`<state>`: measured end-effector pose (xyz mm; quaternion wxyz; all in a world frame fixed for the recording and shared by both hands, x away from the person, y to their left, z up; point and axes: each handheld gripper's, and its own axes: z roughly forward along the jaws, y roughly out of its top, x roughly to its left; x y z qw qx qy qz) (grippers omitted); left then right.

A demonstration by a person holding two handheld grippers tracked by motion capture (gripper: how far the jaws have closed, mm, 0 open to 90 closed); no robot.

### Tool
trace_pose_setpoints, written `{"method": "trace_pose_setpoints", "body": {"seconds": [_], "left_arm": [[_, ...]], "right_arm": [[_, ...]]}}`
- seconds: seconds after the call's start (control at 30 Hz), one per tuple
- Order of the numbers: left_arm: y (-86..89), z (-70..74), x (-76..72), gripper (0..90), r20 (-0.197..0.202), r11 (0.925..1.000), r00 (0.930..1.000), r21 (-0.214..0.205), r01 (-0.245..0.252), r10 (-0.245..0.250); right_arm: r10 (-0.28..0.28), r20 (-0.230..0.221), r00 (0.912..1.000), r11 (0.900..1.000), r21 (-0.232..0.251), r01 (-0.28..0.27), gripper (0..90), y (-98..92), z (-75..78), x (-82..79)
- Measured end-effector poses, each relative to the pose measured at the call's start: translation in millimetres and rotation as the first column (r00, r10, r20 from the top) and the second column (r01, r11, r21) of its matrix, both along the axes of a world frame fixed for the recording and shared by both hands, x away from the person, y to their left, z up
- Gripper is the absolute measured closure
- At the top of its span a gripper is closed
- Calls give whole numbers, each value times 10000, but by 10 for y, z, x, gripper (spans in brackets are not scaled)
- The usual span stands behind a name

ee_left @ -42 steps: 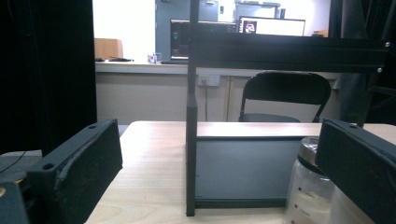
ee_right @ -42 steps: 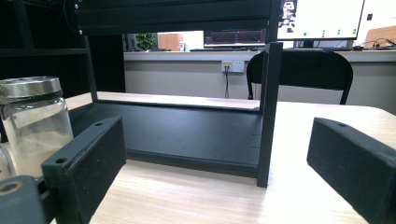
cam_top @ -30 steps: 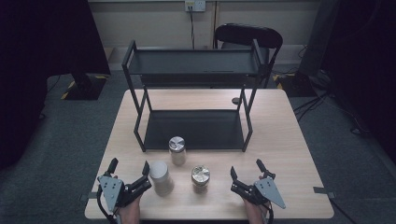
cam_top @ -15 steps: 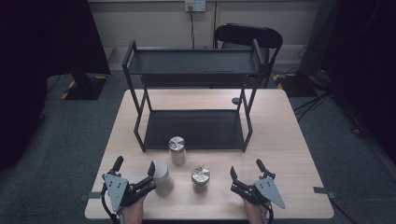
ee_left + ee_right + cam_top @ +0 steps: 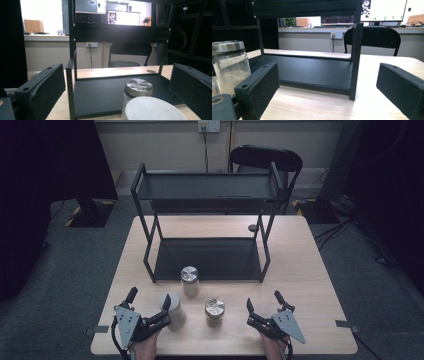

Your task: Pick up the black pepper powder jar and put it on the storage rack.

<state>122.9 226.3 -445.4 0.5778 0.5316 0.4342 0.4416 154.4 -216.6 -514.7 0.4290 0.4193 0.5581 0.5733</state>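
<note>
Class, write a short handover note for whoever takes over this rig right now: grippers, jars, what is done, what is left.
Left hand-held gripper: open, jaws either side of the white-lidded jar, not closed on it.
Right hand-held gripper: open, holding nothing, right of the front metal-lidded jar.
Third jar stands at the front edge of the black rack.
Done: no jar on the rack.
Left: probably grasp and shelve all three.

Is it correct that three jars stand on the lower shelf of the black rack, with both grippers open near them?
Not quite. The three jars stand on the table in front of the black rack, as the high view shows. Left gripper and right gripper are open.
</note>
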Motion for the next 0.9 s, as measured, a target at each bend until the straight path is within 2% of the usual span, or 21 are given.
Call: {"method": "trace_pose_setpoints", "body": {"seconds": [0.47,0.9], "left_arm": [[-43,-17,-8,0,8,9982,9990,396,440,-440],[-54,-62,-1,0,-168,9962,9970,408,763,-757]], "right_arm": [[-14,-3,10000,10000,-9,14,33,3,1,-1],[-25,4,10000,10000,-36,25,33,7,1,-1]]}}
